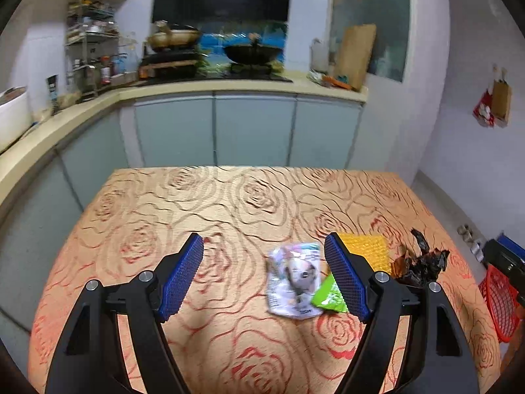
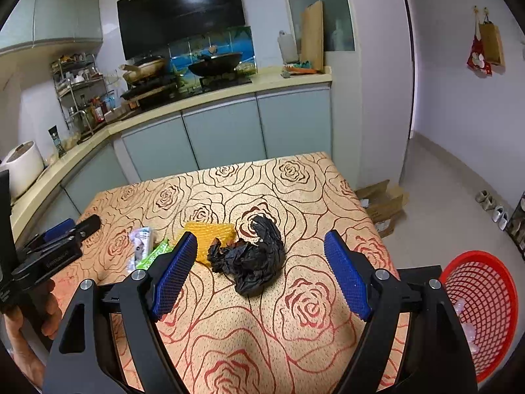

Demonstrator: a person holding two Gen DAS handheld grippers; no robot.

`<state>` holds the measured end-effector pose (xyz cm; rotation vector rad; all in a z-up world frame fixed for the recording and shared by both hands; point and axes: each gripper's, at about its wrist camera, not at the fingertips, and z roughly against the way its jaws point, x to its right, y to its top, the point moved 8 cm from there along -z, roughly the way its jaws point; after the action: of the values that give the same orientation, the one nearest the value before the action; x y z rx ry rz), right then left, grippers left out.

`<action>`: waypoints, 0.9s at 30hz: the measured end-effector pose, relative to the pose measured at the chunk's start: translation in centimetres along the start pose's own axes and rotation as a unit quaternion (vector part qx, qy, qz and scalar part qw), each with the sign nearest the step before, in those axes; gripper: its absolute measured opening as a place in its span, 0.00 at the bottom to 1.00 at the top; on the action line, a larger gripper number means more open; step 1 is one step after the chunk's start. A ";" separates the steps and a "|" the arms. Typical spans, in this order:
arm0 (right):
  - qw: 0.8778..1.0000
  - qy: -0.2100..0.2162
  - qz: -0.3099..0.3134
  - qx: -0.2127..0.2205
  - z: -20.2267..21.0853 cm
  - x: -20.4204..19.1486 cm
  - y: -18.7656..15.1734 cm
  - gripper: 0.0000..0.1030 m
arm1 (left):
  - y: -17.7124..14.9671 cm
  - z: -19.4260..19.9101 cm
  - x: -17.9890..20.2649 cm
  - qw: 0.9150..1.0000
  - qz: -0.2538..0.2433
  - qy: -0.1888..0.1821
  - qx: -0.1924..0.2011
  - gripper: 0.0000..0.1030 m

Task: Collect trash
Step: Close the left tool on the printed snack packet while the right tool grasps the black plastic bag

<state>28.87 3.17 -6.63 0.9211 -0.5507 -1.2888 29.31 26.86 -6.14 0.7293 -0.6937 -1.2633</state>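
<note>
Centrally, we see the table (image 2: 295,177), its rose-patterned cloth filling both views. At the lower right of the right view stands the red mesh basket (image 2: 485,298), placed, we judge, to receive trash. Mid-frame lie the crumpled black bag (image 2: 252,262), yellow bubble sheet (image 2: 213,233), glossy white packet (image 1: 295,282) and green wrapper (image 1: 328,297). Left gripper (image 1: 264,279) and right gripper (image 2: 261,272) gape empty.

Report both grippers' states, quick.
Left gripper: open, holding nothing, above the table.
Right gripper: open, holding nothing; black bag lies ahead between its fingers, untouched.
</note>
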 end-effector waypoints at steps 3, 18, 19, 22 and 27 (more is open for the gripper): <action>1.000 0.000 -0.001 -0.006 -0.8 -0.1 -0.2 0.75 | -0.8 -1.9 1.3 0.999 -0.014 -0.017 -0.023 0.72; 0.999 0.017 0.017 -0.045 -4.7 -0.9 -1.5 0.76 | -2.8 -6.8 1.5 0.997 -0.026 -0.006 -0.073 0.50; 0.999 0.017 0.018 -0.046 -4.8 -1.0 -1.6 0.77 | -2.7 -6.7 1.5 0.997 -0.028 -0.005 -0.071 0.47; 0.998 0.017 0.024 -0.048 -5.2 -1.4 -1.8 0.78 | -2.7 -6.5 1.6 0.997 -0.037 0.000 -0.064 0.43; 0.998 0.008 0.023 -0.056 -6.2 -1.3 -2.0 0.78 | -2.8 -6.2 1.3 0.998 -0.039 0.001 -0.059 0.33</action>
<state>32.34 6.06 -11.50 0.8207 -0.4791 -1.2558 32.81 25.80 -11.99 0.6660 -0.5891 -1.3618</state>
